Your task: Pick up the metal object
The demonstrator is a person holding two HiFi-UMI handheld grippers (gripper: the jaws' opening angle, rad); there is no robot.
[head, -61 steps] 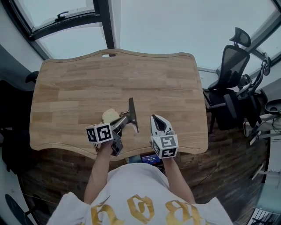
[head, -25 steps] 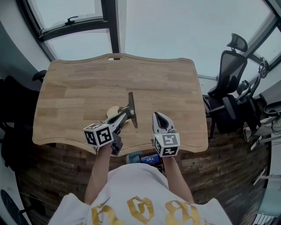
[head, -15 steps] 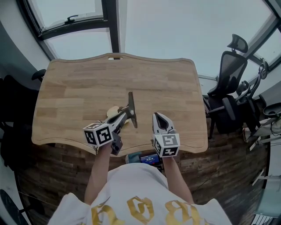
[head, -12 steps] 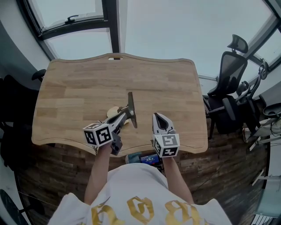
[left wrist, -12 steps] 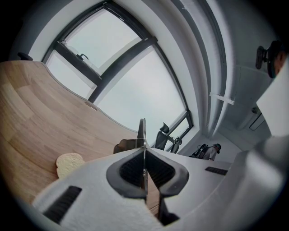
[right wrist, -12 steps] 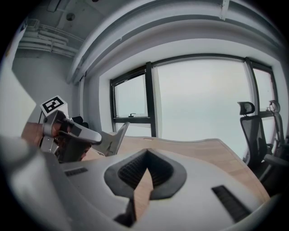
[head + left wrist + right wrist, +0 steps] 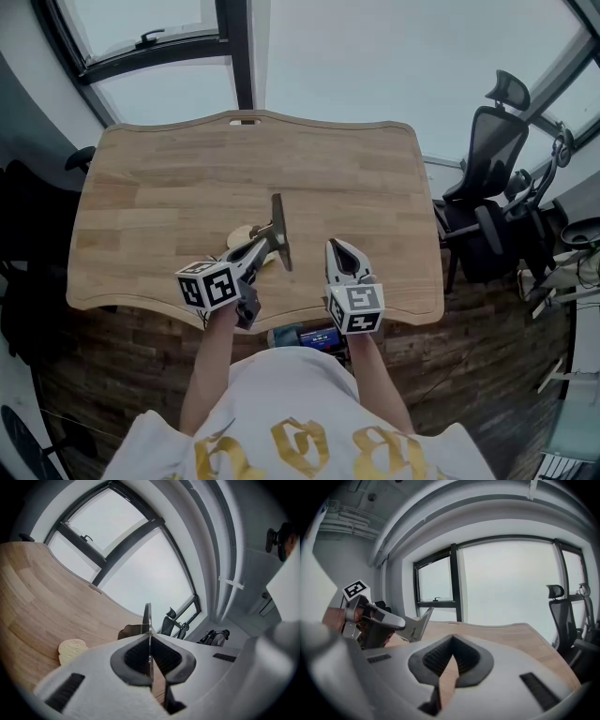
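I hold the metal object [image 7: 279,232] in my left gripper [image 7: 262,247]. It is a dull grey, flat piece shaped roughly like a T: a long narrow bar with a shorter tab coming off its middle. The jaws are clamped on that tab, and the thin plate stands on edge between the pads, showing as a bright sliver in the left gripper view. The long bar runs away from me, its far end leaning slightly left, over the near middle of the table [image 7: 150,187] and seemingly clear of the wood.
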